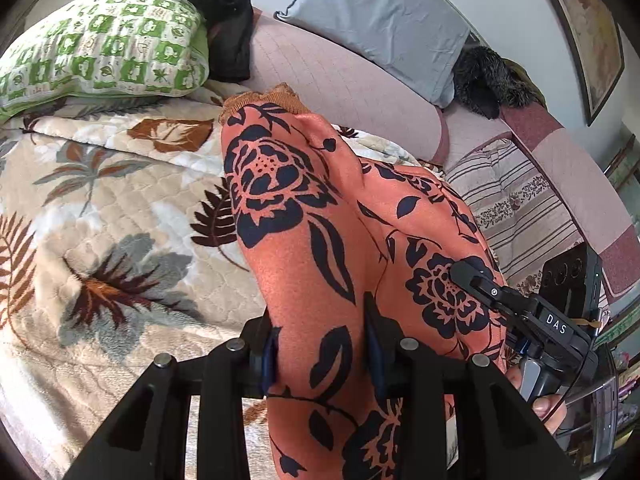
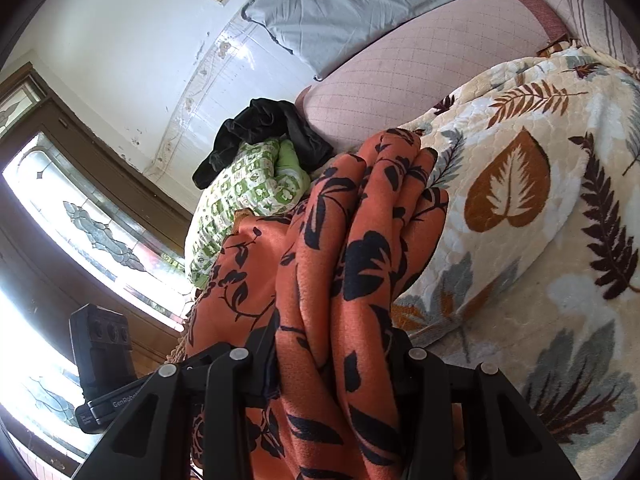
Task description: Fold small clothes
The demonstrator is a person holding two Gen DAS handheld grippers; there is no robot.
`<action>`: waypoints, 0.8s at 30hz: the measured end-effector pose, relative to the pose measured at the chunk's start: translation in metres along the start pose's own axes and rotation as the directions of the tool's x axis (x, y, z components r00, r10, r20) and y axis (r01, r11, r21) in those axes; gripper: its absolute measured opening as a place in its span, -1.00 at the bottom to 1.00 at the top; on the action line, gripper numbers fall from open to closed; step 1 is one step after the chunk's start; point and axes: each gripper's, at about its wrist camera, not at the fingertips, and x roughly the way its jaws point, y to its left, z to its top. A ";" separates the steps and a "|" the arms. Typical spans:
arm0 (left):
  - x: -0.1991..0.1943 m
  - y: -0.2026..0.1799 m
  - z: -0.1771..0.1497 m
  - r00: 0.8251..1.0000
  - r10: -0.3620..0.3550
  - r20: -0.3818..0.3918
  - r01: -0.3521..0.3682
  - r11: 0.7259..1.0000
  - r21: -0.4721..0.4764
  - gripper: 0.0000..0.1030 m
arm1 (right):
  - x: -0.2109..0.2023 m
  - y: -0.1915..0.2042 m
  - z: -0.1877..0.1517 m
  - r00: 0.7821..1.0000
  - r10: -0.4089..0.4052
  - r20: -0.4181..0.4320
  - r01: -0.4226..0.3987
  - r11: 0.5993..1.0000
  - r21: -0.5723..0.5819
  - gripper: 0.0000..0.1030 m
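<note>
The orange garment point(image 1: 304, 216) is gripped by both tongs point(image 1: 320, 356) point(image 2: 336, 364) above the blanket point(image 1: 120, 208); pillows point(image 1: 104, 48) lie beyond.

Both wrist views sitting close over the garment point(image 1: 320, 208), facing the bed, sharing green pillow point(image 1: 104, 48) at ten o'clock.

Orange garment point(image 1: 320, 216) with dark navy flower-and-leaf print, fuzzy nap. Was bunched into long vertical folds, lifted above the bed rather than lying flat. Ribbed, frilled orange hem point(image 1: 266, 100) at the far end. In the right wrist view the same cloth point(image 2: 344, 264) hung in several thick gathered pleats.
</note>
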 end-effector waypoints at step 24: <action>-0.031 0.032 -0.062 0.883 0.465 0.058 -0.466 0.885 -0.001 0.53 | -0.002 0.035 -0.061 0.934 -0.354 0.051 0.357 0.911 -0.208 0.17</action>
